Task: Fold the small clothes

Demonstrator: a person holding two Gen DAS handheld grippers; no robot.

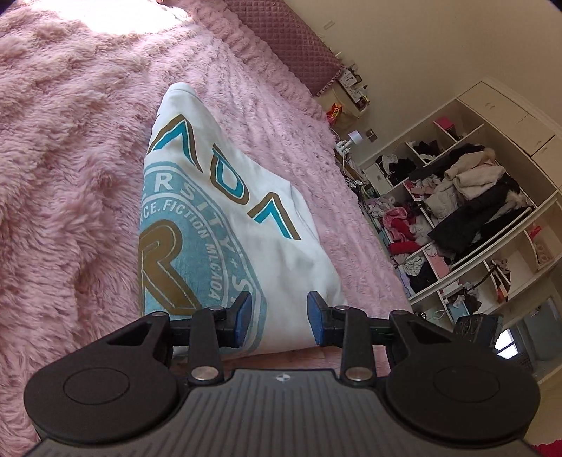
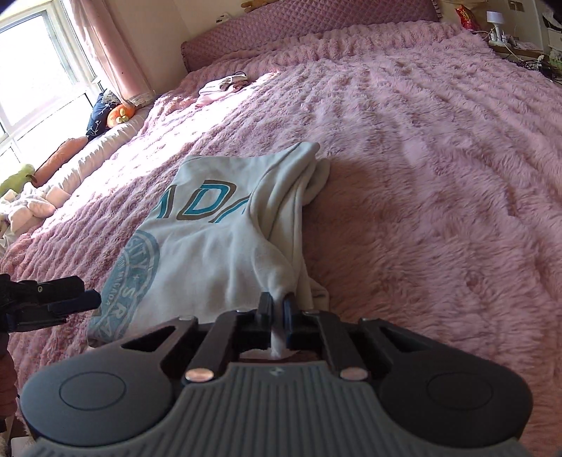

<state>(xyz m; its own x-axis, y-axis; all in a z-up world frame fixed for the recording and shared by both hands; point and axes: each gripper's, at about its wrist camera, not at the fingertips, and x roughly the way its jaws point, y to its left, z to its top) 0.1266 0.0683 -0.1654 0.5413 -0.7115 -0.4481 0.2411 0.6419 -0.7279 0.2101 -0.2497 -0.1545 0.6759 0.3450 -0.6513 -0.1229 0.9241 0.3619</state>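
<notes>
A white shirt (image 2: 217,239) with blue and gold letters lies on the fluffy pink blanket (image 2: 439,175), right in front of both grippers. It is folded long and thin, and its long side runs straight away from them toward the headboard (image 2: 316,31). The right gripper (image 2: 278,309) pinches the shirt's near edge tight. The left gripper (image 1: 279,318) has its jaws apart over the near end, holding nothing.

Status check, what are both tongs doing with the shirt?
Right tongs shut on white shirt hem. Left tongs open over shirt's near edge. Nothing in the way.
</notes>
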